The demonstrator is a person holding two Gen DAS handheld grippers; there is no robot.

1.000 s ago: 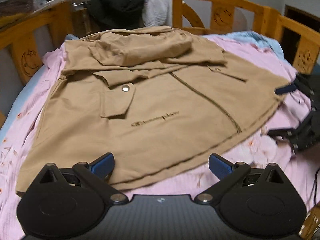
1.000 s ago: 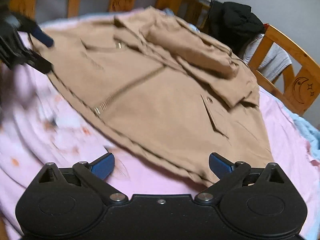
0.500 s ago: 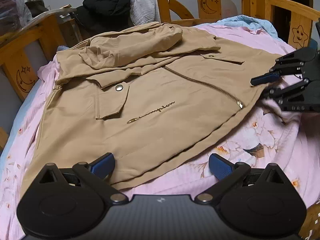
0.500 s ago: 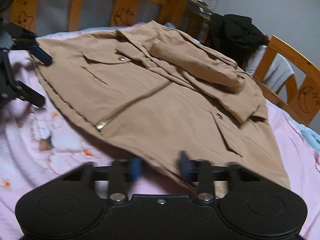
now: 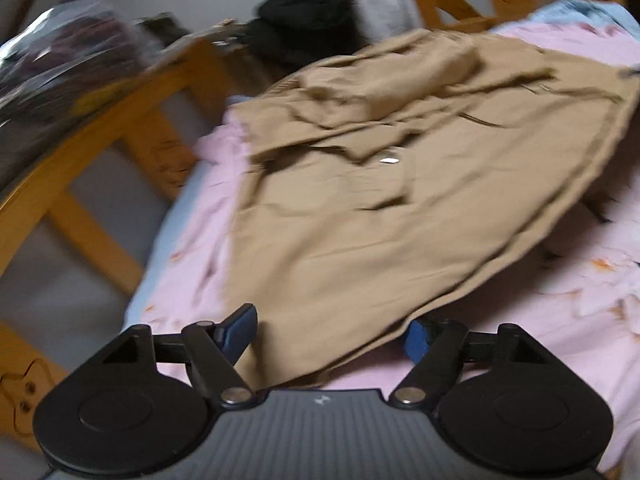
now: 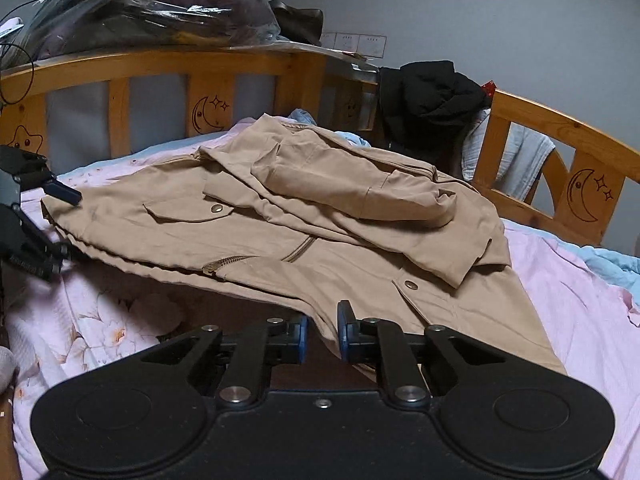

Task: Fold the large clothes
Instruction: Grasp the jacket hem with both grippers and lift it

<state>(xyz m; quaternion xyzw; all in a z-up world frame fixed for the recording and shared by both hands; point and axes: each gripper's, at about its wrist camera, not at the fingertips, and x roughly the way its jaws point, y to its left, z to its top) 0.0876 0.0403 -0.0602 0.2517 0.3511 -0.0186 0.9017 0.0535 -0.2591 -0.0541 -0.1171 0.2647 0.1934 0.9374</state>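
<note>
A large tan jacket (image 5: 400,184) lies front up on the pink bed sheet (image 5: 560,320), sleeves folded over its chest. In the left wrist view, which is blurred, my left gripper (image 5: 332,332) has its jaws wide apart around the jacket's bottom hem, which rises off the sheet. In the right wrist view the jacket (image 6: 320,216) spreads ahead. My right gripper (image 6: 322,334) is shut on the jacket's hem and holds that edge above the sheet. The left gripper shows there at the far left edge (image 6: 40,216), at the hem's other corner.
A wooden bed rail (image 6: 200,76) with moon and star carvings runs around the bed. Black clothes (image 6: 428,100) and a white towel (image 6: 524,160) hang on the rail. Plastic-wrapped bundles (image 6: 140,8) sit above the headboard. A blue blanket (image 6: 612,264) lies at the right.
My right gripper closed on the jacket's hem and lifted it. My left gripper moved left toward the hem's other end, its jaws narrowing; its view swung and blurred.
</note>
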